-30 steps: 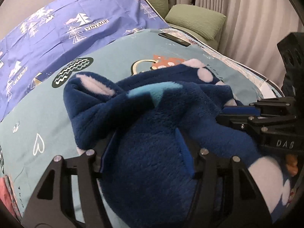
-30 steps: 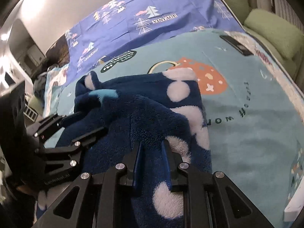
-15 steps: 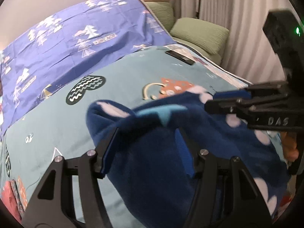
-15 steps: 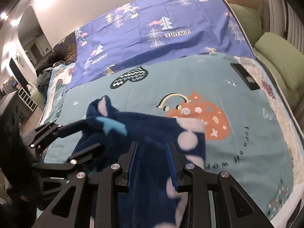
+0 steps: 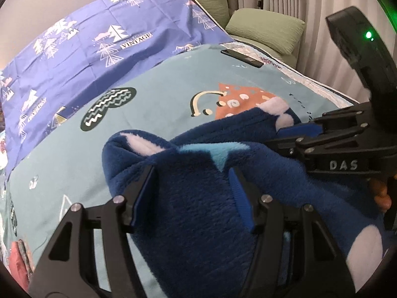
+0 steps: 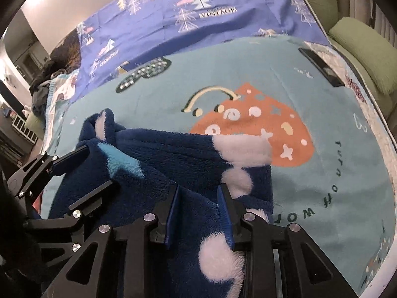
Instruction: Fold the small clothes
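A dark blue fleece garment (image 5: 198, 211) with white dots and a light blue patch hangs bunched between both grippers above the teal bedspread (image 5: 161, 99). My left gripper (image 5: 192, 186) is shut on a thick fold of it; the same gripper shows in the right wrist view (image 6: 96, 168) at the left. My right gripper (image 6: 198, 198) is shut on the garment's (image 6: 173, 154) dotted edge, and appears at the right of the left wrist view (image 5: 297, 136). The garment's lower part is hidden under the grippers.
The teal bedspread (image 6: 322, 99) has an orange mushroom print (image 6: 253, 136). A purple tree-print sheet (image 5: 86, 49) lies beyond it. A black phone (image 6: 320, 67) lies near the far right edge. Green cushions (image 5: 265, 29) and curtains stand at the right. Dark clothes (image 6: 47, 82) are piled far left.
Both grippers lifted the garment off the bedspread, then came back lower and nearer the bed. The garment stays held in both and now hangs stretched between them.
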Tool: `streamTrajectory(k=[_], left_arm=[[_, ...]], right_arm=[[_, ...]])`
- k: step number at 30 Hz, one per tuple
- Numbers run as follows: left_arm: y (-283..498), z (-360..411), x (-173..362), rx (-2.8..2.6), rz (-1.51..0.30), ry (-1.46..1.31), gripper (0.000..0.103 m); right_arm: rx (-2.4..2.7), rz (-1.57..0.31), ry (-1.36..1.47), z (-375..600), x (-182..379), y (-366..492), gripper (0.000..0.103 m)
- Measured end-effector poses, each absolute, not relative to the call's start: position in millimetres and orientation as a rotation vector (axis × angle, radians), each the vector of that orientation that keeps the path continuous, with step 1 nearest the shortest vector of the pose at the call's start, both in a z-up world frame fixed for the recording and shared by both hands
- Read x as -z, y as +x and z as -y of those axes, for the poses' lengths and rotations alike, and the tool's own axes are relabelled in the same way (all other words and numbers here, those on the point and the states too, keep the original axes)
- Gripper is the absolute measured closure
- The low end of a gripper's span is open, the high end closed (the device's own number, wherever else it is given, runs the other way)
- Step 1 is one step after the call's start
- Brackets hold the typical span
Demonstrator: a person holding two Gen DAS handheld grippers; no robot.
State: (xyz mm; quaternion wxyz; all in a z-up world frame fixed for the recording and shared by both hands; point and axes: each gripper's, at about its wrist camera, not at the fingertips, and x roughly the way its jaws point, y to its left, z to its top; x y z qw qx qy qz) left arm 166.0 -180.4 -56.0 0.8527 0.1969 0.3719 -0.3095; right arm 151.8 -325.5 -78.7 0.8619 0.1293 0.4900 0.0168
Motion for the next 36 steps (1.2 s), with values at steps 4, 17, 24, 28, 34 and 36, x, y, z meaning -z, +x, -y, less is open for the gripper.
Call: streamTrajectory(k=[4,17,24,28,34,36], left_arm=[[154,171,35,0.657,-0.795,0.396,0.042],[50,126,-2,0.76,-0.766,0.395,0.04],[21,116,11,0.762,-0.773,0.427,0.03],[33,116,41,0.762,-0.843,0.391,0.022],[51,101,53,0.8,-0.93,0.232,0.018],[48,104,50,0.794,-0.913,0.252,0.017]], right_arm=[[-0.021,-0.959,0.238,325,48,123,0.066],[-0.082,-0.941,0.154,300,25,-12,0.057],[-0.089,-1.017,0.178,301,44,-31,0.051],[-0.072,-1.072,0.216,306,72,-24,0.034],[-0.098,-1.087,0.464,334,96,-29,0.019],[-0.113,-1.069,0.458,337,93,-32,0.019]])
